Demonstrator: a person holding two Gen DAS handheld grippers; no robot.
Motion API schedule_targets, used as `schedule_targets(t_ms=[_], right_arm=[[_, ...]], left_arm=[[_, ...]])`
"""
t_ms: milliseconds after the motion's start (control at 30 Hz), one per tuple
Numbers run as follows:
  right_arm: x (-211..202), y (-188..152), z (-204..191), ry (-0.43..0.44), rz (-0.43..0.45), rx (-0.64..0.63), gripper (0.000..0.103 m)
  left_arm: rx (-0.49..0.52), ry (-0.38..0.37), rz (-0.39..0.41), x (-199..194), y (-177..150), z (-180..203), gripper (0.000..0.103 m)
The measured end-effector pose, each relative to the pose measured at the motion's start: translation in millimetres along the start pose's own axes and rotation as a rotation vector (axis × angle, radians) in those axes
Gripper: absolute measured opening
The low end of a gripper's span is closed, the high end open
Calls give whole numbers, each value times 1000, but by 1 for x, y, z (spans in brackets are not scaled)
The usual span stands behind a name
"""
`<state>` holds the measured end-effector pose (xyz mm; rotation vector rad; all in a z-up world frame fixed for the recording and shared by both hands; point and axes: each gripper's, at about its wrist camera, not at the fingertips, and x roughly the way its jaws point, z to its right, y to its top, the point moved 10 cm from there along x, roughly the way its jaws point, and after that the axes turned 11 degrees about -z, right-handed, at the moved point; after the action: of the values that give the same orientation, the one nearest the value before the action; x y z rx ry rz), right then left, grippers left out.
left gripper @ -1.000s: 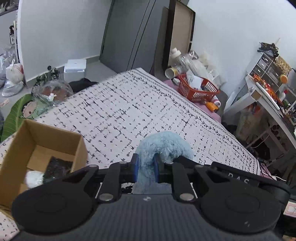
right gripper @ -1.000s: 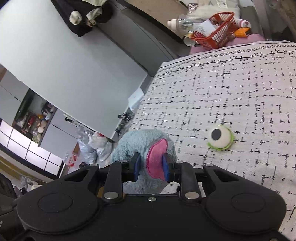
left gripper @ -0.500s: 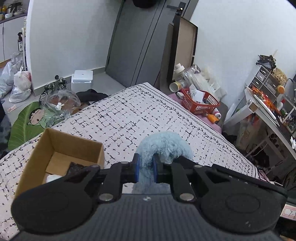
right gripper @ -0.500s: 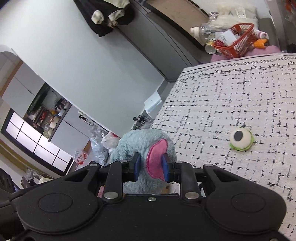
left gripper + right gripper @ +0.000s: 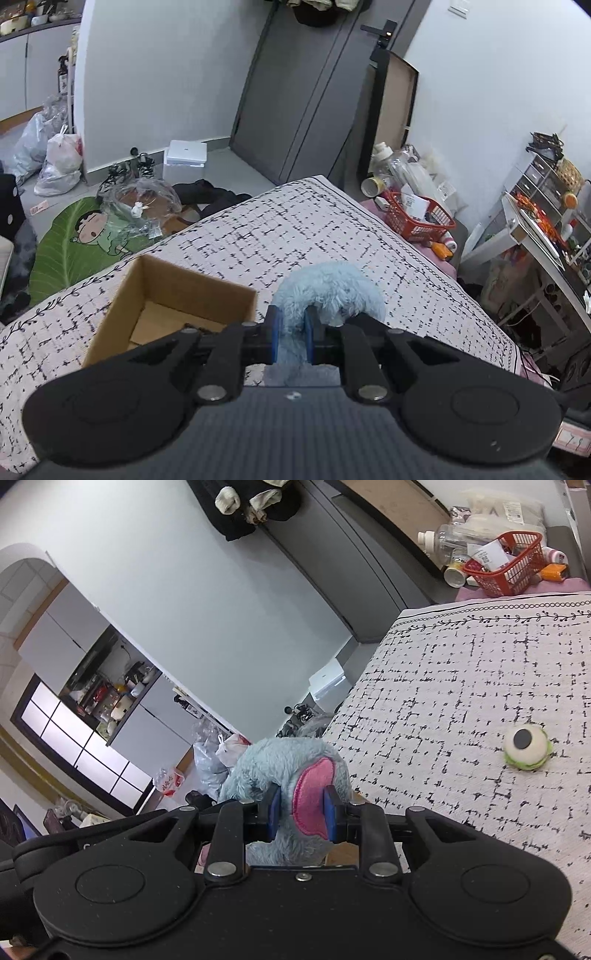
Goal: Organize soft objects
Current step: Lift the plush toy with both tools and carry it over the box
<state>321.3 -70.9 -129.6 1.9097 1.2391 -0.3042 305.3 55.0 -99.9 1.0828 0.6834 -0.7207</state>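
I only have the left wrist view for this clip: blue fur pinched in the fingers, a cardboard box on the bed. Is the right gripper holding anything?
Observer: Yes. The right gripper is shut on the same blue plush toy, its fingers pinching a flap with a pink patch.
Operator: Anything else soft left on the bed that my view lacks?
Observer: One: a small round white and green eyeball plush lies alone on the patterned bedspread, off to the right of the toy.
Operator: Does the right view show the cardboard box?
Observer: Not that I can make out; the gripper body and toy fill the bottom of that frame.
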Motion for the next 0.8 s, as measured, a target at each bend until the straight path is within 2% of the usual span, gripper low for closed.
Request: schedule_targets(t_ms=[467, 800], right_arm=[[48, -18, -23, 3, -42, -47, 24], [82, -33, -29, -41, -96, -58, 24]], left_arm=[[-81, -5, -8, 9, -2, -60, 12], [-110, -20, -33, 29, -7, -97, 9]])
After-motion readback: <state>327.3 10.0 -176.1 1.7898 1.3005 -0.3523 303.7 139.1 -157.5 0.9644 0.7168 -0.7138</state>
